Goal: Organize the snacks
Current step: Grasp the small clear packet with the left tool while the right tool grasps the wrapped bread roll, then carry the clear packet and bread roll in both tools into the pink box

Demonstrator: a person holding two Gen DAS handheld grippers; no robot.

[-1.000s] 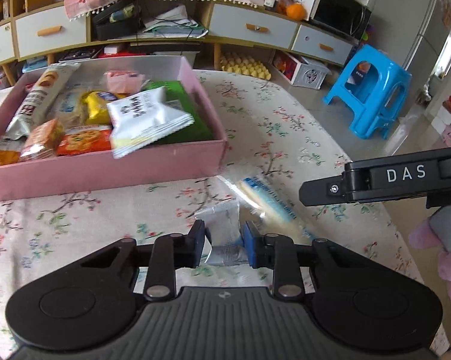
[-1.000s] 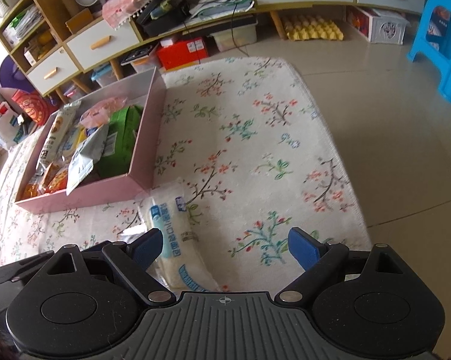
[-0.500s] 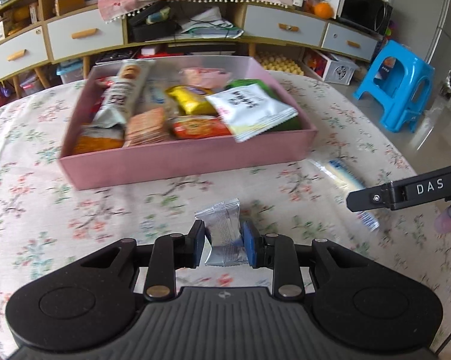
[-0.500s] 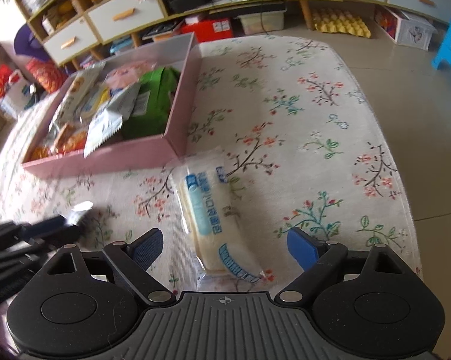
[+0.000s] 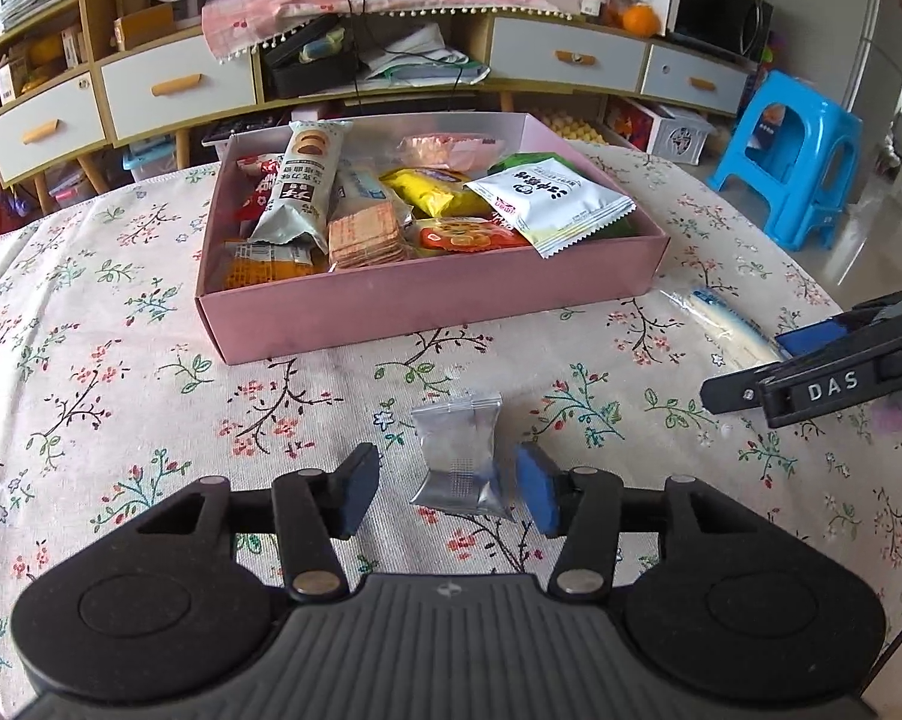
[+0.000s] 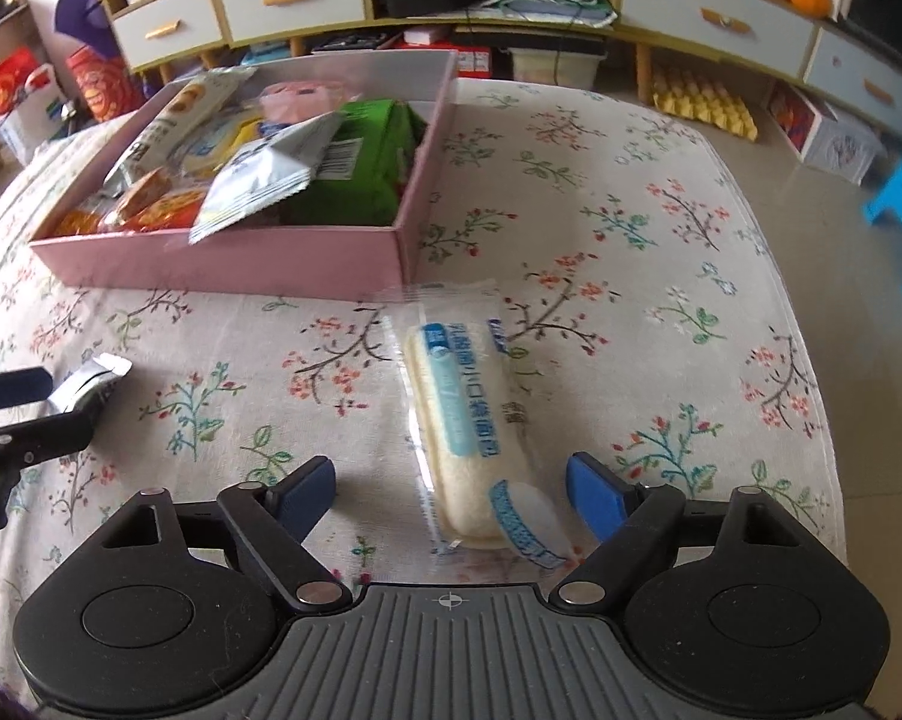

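The left gripper (image 5: 445, 495) has its fingers spread, and the silver packet (image 5: 460, 456) lies loose between them on the bench (image 5: 121, 360), nearer the right pad, so nothing grips it. The right gripper (image 6: 451, 495) is also released, its fingers straddling the near end of the long white bar (image 6: 463, 414), which lies lengthwise just before the pink box (image 6: 235, 267) corner. That straddle looks set up for a grasp across the bar's narrow width. The box is crowded with snacks, so both loose items probably go there
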